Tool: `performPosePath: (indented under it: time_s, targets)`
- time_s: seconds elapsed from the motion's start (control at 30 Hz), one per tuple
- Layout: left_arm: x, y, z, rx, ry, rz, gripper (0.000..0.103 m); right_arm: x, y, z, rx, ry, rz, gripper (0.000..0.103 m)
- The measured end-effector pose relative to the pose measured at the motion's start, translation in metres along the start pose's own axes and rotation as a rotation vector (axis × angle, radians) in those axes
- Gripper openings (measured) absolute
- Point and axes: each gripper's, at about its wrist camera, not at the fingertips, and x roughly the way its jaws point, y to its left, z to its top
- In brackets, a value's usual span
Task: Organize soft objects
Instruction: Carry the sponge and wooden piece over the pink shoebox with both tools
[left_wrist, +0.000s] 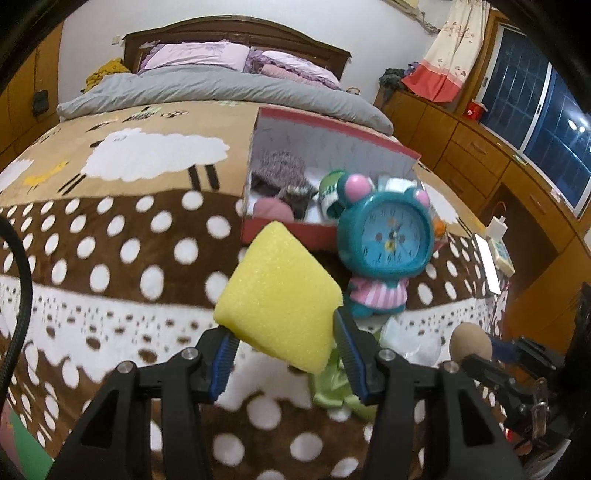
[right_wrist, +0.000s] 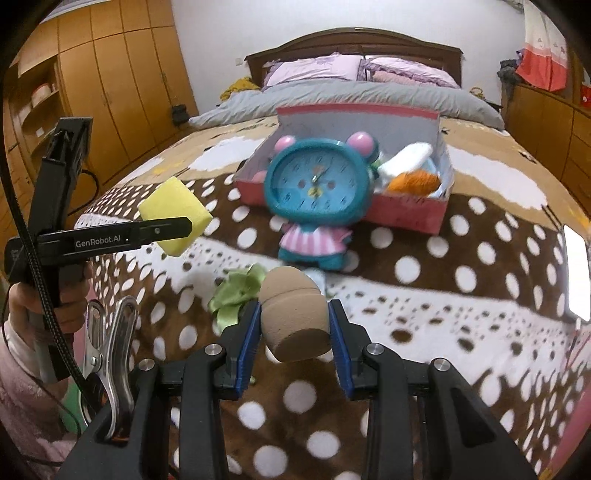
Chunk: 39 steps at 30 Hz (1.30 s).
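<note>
Bed (left_wrist: 110, 258) with dotted brown blanket, wardrobes, dark window. Left wrist view: left gripper (left_wrist: 284, 354) clamps yellow sponge (left_wrist: 277, 295) above blanket; teal clock (left_wrist: 384, 236) blocks red box (left_wrist: 295, 232). Right wrist view: right gripper (right_wrist: 293, 332) squeezes tan sponge (right_wrist: 293, 317); green cloth (right_wrist: 236, 291) beneath

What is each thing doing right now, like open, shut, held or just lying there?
Left tongs: shut on the yellow sponge.
Yellow sponge: held up off the blanket.
Right tongs: shut on the tan sponge.
Tan sponge: held up off the blanket.
Red box: open, lid up, soft things inside.
Clock: standing upright before the box.
Green cloth: crumpled, lying on the blanket.
</note>
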Motion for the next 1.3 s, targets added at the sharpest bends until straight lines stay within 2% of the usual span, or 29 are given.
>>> performPosePath:
  time_s: [0.43, 0.7, 1.0, 1.3]
  targets:
    - [0.011, -0.026, 0.060, 0.073, -0.045, -0.013, 0.053, -0.008, -0.030, 0.045, 0.011, -0.048, -0.040, 0.037]
    - [0.025, -0.034, 0.083, 0.093, -0.059, -0.019, 0.053, -0.006, -0.044, 0.066, 0.026, -0.074, -0.059, 0.037]
    - [0.054, -0.041, 0.112, 0.102, -0.037, -0.001, 0.053, 0.001, -0.061, 0.094, 0.017, -0.091, -0.103, 0.037]
    - [0.064, -0.047, 0.140, 0.126, -0.058, 0.008, 0.053, 0.014, -0.072, 0.129, 0.007, -0.114, -0.131, 0.037]
